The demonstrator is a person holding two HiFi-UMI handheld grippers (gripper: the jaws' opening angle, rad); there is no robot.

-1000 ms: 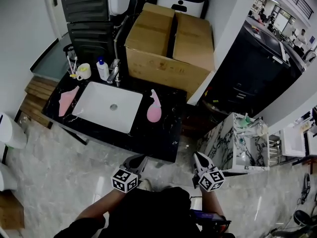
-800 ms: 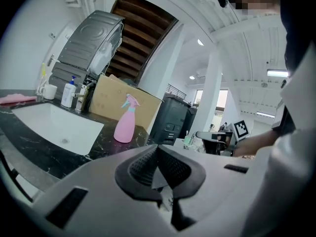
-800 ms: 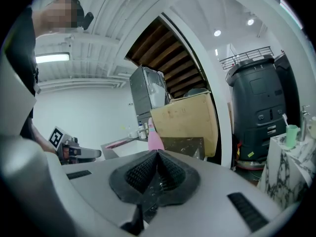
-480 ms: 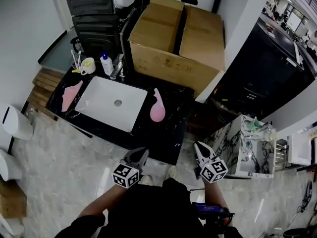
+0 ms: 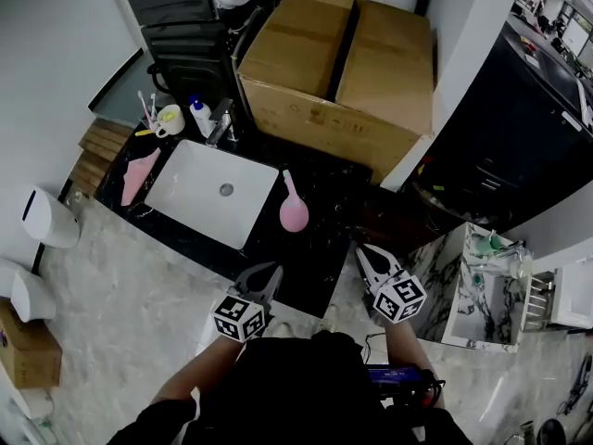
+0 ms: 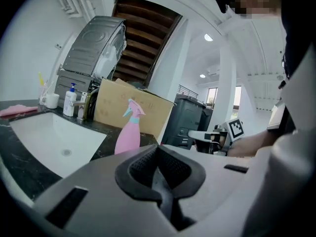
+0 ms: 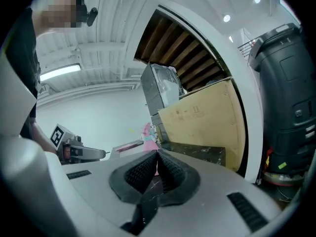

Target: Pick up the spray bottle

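The pink spray bottle (image 5: 294, 207) stands upright on the black marble counter (image 5: 320, 248), to the right of the white sink. Its teal-collared nozzle shows in the left gripper view (image 6: 129, 132), and the bottle peeks above the jaws in the right gripper view (image 7: 146, 131). My left gripper (image 5: 269, 276) hovers at the counter's near edge, short of the bottle, its jaws shut and empty (image 6: 158, 149). My right gripper (image 5: 363, 253) sits at the counter's near right corner, also shut with nothing in it (image 7: 157, 157).
A white sink basin (image 5: 208, 193) fills the counter's left half, with a faucet (image 5: 222, 123), a soap bottle (image 5: 198, 117), a toothbrush cup (image 5: 167, 119) and a pink cloth (image 5: 139, 170) around it. A big cardboard box (image 5: 338, 63) stands behind. A marble-patterned cabinet (image 5: 482, 290) stands at the right.
Both grippers have moved forward to the counter's near edge, closer to the pink bottle. Both stay shut and empty.
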